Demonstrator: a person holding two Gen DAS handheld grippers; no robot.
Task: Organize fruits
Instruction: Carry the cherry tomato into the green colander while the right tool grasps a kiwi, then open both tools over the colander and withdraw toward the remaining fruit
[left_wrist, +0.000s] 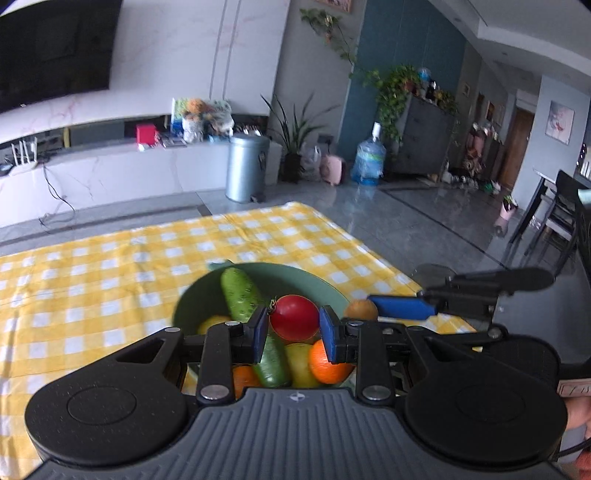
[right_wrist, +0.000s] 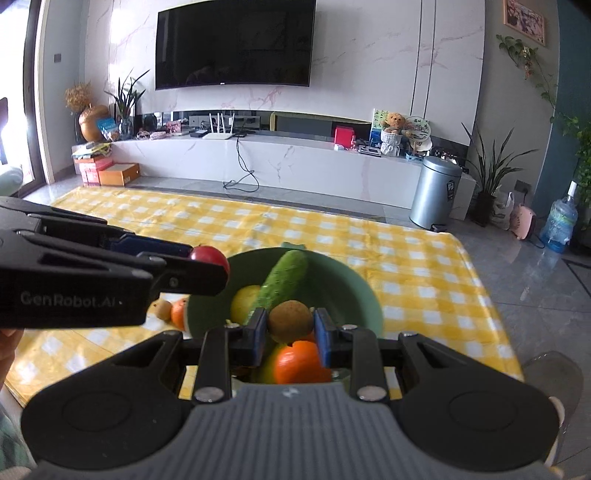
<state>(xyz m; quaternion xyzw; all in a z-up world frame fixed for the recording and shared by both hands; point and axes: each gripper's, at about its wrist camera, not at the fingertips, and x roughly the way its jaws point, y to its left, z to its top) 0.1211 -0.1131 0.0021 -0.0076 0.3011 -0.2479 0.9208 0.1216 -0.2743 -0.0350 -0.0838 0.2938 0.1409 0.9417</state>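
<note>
A green bowl (left_wrist: 325, 286) (right_wrist: 354, 291) sits on the yellow checked cloth. It holds a cucumber (left_wrist: 240, 295) (right_wrist: 286, 278), a lemon (right_wrist: 245, 302) and oranges (left_wrist: 327, 363) (right_wrist: 299, 360). Above the bowl, my left gripper (left_wrist: 294, 325) is shut on a red tomato (left_wrist: 295, 317). In the right wrist view the left gripper (right_wrist: 207, 264) comes in from the left with the tomato (right_wrist: 209, 255). My right gripper (right_wrist: 290, 325) is shut on a brown round fruit (right_wrist: 290, 320), also over the bowl. In the left wrist view the right gripper (left_wrist: 373, 308) carries this brown fruit (left_wrist: 362, 309) at the bowl's right.
A small yellowish fruit (right_wrist: 162, 308) and an orange (right_wrist: 180, 314) lie on the cloth (right_wrist: 424, 266) left of the bowl. Beyond the cloth's far edge are a metal bin (right_wrist: 436, 192), a white TV bench (right_wrist: 295, 162) and potted plants. Dark chairs (left_wrist: 554, 218) stand at the right.
</note>
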